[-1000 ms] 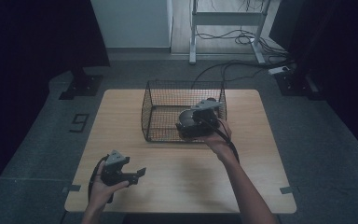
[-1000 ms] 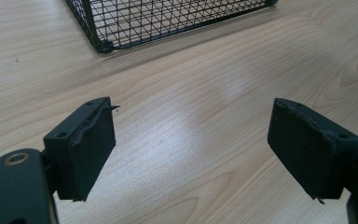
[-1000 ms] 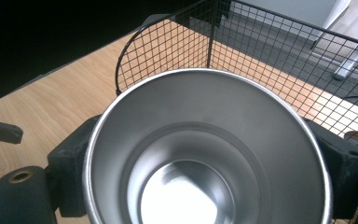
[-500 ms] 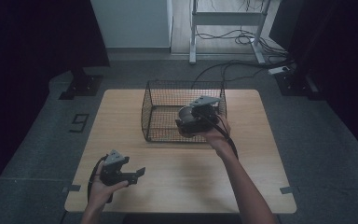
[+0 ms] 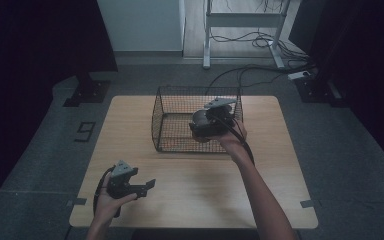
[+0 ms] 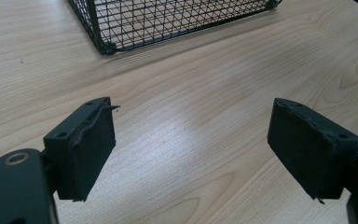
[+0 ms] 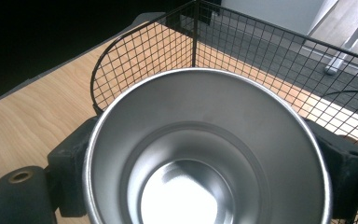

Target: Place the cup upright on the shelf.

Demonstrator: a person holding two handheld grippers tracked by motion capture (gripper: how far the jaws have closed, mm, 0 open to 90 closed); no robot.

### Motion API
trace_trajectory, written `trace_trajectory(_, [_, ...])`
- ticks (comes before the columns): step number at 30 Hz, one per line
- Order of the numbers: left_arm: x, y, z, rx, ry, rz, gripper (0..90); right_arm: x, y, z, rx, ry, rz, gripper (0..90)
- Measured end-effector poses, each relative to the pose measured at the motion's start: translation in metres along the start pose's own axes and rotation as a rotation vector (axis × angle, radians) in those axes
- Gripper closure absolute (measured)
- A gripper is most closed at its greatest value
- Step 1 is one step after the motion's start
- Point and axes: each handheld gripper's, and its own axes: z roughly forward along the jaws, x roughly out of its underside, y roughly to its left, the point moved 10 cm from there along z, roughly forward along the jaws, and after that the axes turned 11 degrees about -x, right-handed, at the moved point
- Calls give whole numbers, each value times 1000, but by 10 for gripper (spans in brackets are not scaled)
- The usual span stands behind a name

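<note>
Lab-like room: dark curtains [image 5: 40, 40], floor cables [image 5: 250, 75], taped table [image 5: 190, 200].

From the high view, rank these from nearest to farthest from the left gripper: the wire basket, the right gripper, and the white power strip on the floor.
1. Wire basket: mid-table, ahead and right of the left gripper; its front corner is closest.
2. Right gripper: over the basket's right side, its jaws around a metal cup.
3. White power strip: on the floor beyond the table's far right corner.
</note>
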Motion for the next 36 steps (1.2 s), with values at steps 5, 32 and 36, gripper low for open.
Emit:
trace_trajectory(5, [0, 1, -1, 1, -3, -4, 154, -4, -5, 3, 6, 1, 6, 133])
trace_trajectory(32, [-1, 5, -3, -3, -8, -16, 154, -3, -39, 27, 39, 31, 56, 133])
trace_trajectory(36, [-1, 6, -3, -5, -8, -17, 154, -2, -45, 32, 44, 38, 65, 133])
